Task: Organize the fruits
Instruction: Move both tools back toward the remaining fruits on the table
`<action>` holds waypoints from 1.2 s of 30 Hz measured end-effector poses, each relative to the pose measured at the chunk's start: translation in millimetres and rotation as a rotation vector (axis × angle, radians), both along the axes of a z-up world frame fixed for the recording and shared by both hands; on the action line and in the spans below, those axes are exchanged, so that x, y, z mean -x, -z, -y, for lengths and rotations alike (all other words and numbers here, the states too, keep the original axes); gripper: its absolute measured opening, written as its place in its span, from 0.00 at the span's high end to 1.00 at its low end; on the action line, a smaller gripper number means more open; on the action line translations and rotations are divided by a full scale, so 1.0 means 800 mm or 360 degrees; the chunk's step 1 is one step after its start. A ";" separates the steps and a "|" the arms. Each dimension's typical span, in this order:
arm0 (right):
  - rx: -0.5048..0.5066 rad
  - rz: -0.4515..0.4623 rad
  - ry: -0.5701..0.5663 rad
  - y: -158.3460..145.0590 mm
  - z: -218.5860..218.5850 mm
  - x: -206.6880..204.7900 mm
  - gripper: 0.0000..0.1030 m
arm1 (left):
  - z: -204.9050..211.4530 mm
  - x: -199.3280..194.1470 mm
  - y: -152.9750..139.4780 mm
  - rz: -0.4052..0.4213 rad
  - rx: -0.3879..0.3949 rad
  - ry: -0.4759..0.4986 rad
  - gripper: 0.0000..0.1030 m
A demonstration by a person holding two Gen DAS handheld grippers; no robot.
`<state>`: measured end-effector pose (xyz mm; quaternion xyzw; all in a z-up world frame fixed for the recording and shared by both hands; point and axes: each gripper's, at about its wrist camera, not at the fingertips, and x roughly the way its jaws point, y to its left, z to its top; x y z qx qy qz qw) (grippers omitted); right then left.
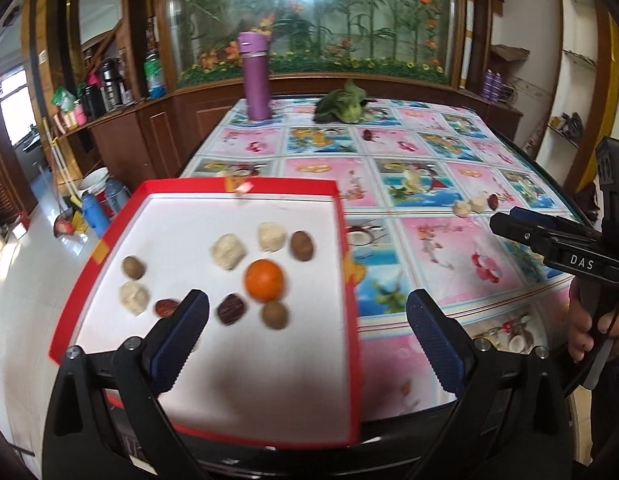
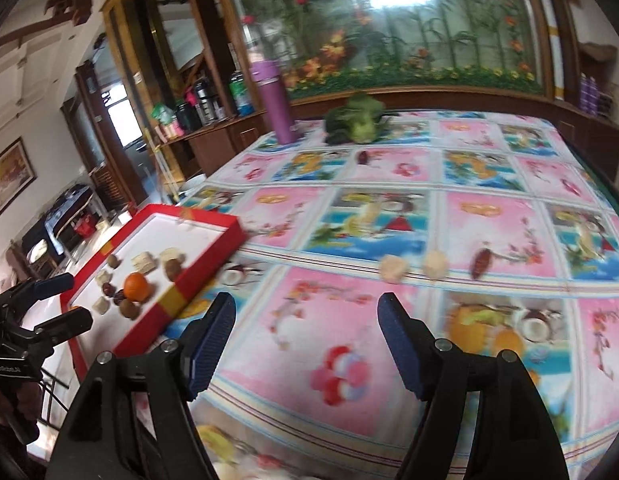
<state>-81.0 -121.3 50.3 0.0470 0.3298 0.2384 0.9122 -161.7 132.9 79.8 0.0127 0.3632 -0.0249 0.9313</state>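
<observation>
The right gripper (image 2: 305, 344) hangs with jaws wide apart over the table (image 2: 489, 168) with its pink-and-blue picture cloth. Far ahead lie two pale lumpy fruits (image 2: 394, 268) and a dark red date (image 2: 482, 263). At left, the shallow red-rimmed white tray (image 2: 213, 256) holds a round orange tangerine (image 2: 135, 286).

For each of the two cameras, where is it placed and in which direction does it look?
Left wrist: sits on the left gripper, faces down over the red tray; the right gripper and a hand show at right.
Right wrist: sits on the right gripper, faces across the tablecloth; the left gripper shows at left.
Shared: tray, orange, purple bottle, both grippers open.
</observation>
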 end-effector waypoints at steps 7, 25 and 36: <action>0.0001 -0.0037 0.0152 0.005 0.056 -0.010 0.29 | 0.062 -0.038 -0.005 -0.0033 -0.0027 0.0130 0.04; 0.0009 -0.0099 0.0303 0.009 0.119 -0.054 0.29 | 0.140 -0.107 0.014 -0.0136 -0.0062 0.0330 0.04; 0.0023 -0.0103 0.0534 0.002 0.206 -0.042 0.29 | 0.173 -0.116 0.030 -0.0188 -0.0034 0.0425 0.04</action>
